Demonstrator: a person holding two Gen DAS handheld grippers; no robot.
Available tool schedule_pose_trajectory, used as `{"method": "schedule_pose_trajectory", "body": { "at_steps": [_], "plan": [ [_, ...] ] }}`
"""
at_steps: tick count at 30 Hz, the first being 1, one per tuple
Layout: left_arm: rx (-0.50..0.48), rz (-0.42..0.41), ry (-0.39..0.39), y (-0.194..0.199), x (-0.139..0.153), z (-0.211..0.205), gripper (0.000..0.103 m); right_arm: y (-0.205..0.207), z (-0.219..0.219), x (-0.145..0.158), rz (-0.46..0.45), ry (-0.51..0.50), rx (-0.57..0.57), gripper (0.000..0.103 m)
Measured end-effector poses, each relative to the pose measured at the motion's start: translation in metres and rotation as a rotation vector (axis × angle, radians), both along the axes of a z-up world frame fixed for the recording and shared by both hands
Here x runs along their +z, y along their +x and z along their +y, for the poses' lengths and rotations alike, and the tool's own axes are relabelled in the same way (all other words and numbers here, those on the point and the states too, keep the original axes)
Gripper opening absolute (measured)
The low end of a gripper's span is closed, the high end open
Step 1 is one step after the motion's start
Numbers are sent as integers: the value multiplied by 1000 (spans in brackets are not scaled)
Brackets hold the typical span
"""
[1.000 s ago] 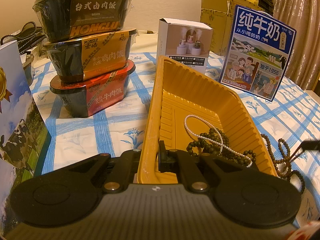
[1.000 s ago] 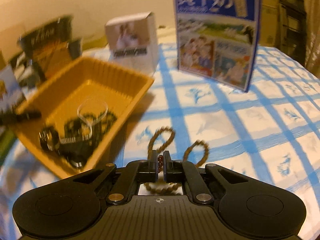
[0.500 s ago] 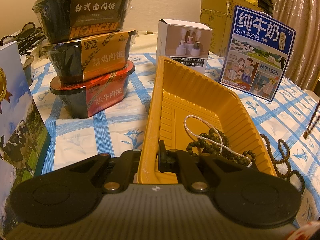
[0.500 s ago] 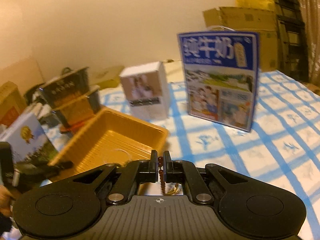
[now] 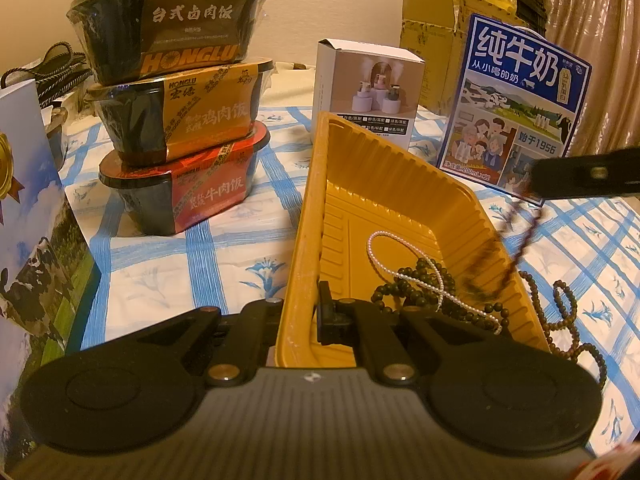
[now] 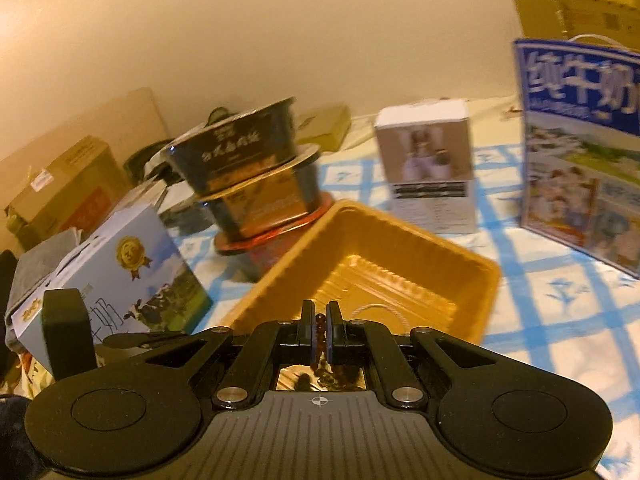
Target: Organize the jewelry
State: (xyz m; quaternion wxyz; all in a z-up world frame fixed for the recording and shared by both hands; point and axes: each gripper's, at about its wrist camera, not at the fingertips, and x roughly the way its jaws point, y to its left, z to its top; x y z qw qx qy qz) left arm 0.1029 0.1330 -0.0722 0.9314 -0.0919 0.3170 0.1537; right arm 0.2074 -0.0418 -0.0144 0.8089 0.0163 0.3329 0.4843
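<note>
A yellow plastic tray (image 5: 310, 208) lies on the checked cloth. My left gripper (image 5: 302, 308) is shut on its near rim, one finger inside the wall and one outside. A white pearl strand (image 5: 378, 246) and a dark bead strand (image 5: 408, 286) lie in the tray. A brown bead strand (image 5: 564, 312) rests on the cloth right of it. My right gripper (image 6: 319, 314) is shut on a reddish-brown bead strand (image 6: 318, 354). In the left wrist view that strand (image 5: 520, 240) dangles, blurred, from the right gripper (image 5: 538, 184) above the tray's right side.
Three stacked food bowls (image 5: 176, 100) stand left of the tray, with a white box (image 5: 368, 92) behind it. A blue milk carton (image 5: 516, 108) stands at the back right and a milk box (image 5: 32, 208) at the near left. Cardboard boxes (image 6: 60, 184) line the wall.
My right gripper has lifted the reddish-brown strand off the cloth and carried it left, up over the tray. The left gripper and the tray have not moved.
</note>
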Motion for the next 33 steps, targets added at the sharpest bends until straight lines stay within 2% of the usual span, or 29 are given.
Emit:
{"method": "schedule_pose_trajectory", "body": {
  "at_steps": [9,10,12,13,14,21,33],
  "plan": [
    [3,-1,-7,0,-1,1,5,6,36,-21,7,-32,39,6],
    [4,0,-8,0,-1,1,5,6,36,-21,0,-31,32,9],
    [4,0,-8,-1,-1,1,5,7,32,-19,-2,-24,21,23],
    [3,0,-6,-1,-1,0,5,7,28,-18,-2,-17,13,32],
    [4,1,-6,-1,-1,1,5,7,23,-17,-2,-13,-1,36],
    [7,1,-14,-1,0,1,5,6,-31,-21,9,-62,-124,38],
    [8,2,-13,0,0,1,5,2,-136,-53,79,-202,-385,39]
  ]
}}
